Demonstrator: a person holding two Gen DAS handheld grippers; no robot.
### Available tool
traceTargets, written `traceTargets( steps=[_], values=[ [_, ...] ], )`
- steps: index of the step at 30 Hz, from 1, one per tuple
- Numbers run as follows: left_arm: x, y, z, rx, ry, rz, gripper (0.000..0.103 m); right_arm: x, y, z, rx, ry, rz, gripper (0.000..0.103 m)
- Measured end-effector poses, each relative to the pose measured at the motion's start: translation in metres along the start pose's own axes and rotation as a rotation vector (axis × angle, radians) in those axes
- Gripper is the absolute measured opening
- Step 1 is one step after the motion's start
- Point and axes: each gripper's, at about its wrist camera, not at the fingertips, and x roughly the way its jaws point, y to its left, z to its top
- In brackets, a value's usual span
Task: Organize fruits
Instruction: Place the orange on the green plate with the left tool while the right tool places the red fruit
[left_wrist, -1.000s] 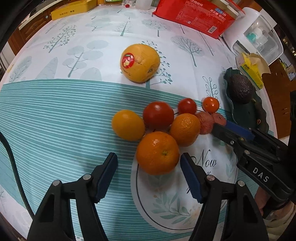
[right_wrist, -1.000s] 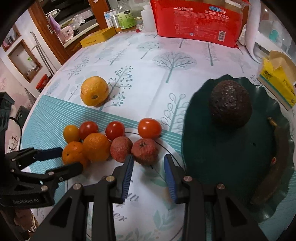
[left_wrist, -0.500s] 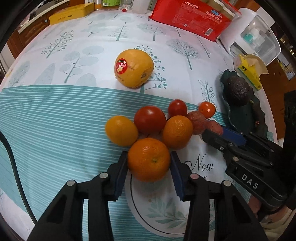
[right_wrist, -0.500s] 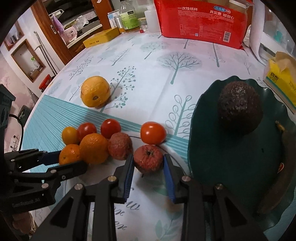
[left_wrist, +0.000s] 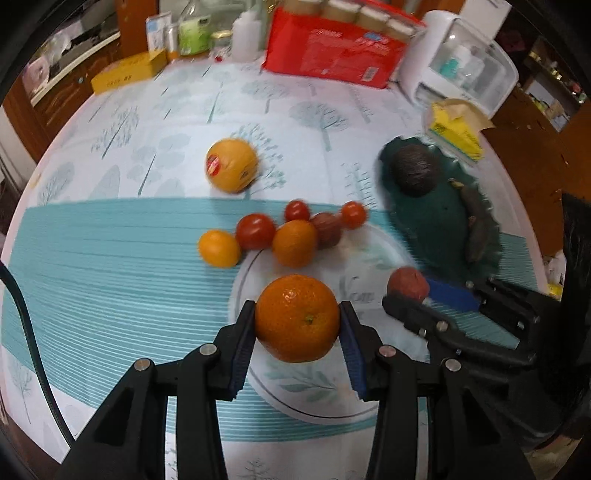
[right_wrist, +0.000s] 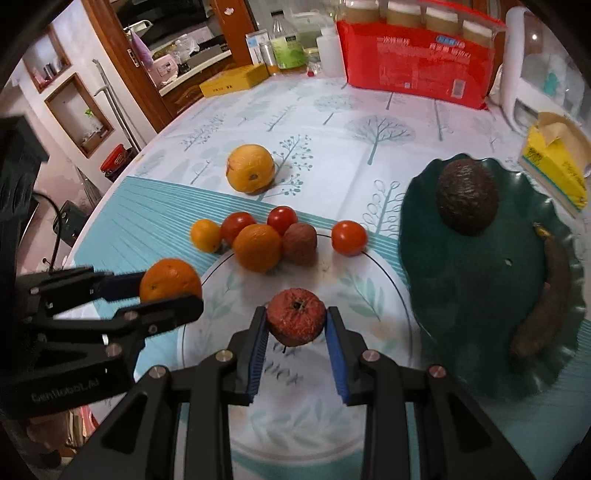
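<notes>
Left wrist view: the left gripper (left_wrist: 297, 322) pinches an orange (left_wrist: 297, 317) between its blue pads, lifted off the table (left_wrist: 110, 266) near its front edge. Its jaws have just closed on it.

Right wrist view: the right gripper (right_wrist: 296, 325) pinches a wrinkly red fruit (right_wrist: 296, 315), with its jaws just closed on it, beside the green plate (right_wrist: 461, 295) by the table's right edge.

"GenRobot.AI" on the left tongs (right_wrist: 170, 300) body, blurred, other print on red package (right_wrist: 417, 59) illegible
</notes>
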Motion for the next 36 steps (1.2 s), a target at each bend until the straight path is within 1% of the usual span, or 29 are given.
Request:
traceTargets(
  steps=[4, 8, 11, 14, 16, 19, 21, 24, 26, 29, 33, 36],
  values=[
    [-0.021, -0.021, 0.015, 0.02, -0.034, -0.039, 0.042, -0.033, -0.008, -0.009, 0.019, -0.032, -0.033, 0.031],
    [-0.039, -0.054, 0.032, 0.072, -0.075, -0.079, 0.042, -0.068, -0.025, -0.007, 0.038, -0.079, -0.09, 0.031],
    [-0.05, -0.084, 0.047, 0.13, -0.098, -0.076, 0.042, -0.096, -0.044, 0.005, 0.068, -0.114, -0.146, 0.031],
    [-0.062, -0.108, 0.064, 0.167, -0.123, -0.099, 0.042, -0.126, -0.067, 0.021, 0.114, -0.146, -0.181, 0.031],
    [-0.068, -0.126, 0.077, 0.198, -0.145, -0.086, 0.042, -0.145, -0.08, 0.032, 0.125, -0.176, -0.206, 0.031],
    [-0.066, -0.146, 0.092, 0.229, -0.153, -0.067, 0.043, -0.161, -0.099, 0.051, 0.137, -0.198, -0.271, 0.031],
    [-0.056, -0.156, 0.101, 0.236, -0.141, -0.066, 0.043, -0.165, -0.112, 0.062, 0.146, -0.2, -0.305, 0.031],
    [-0.034, -0.166, 0.108, 0.236, -0.107, -0.062, 0.043, -0.159, -0.133, 0.078, 0.153, -0.185, -0.339, 0.031],
    [-0.017, -0.17, 0.11, 0.233, -0.082, -0.058, 0.043, -0.148, -0.144, 0.084, 0.162, -0.167, -0.342, 0.032],
    [0.015, -0.174, 0.11, 0.228, -0.036, -0.066, 0.043, -0.12, -0.161, 0.089, 0.177, -0.121, -0.336, 0.032],
    [0.057, -0.176, 0.104, 0.226, 0.034, -0.078, 0.043, -0.076, -0.178, 0.085, 0.209, -0.041, -0.317, 0.032],
    [0.08, -0.178, 0.101, 0.239, 0.074, -0.066, 0.043, -0.044, -0.187, 0.078, 0.238, 0.023, -0.291, 0.032]
  ],
)
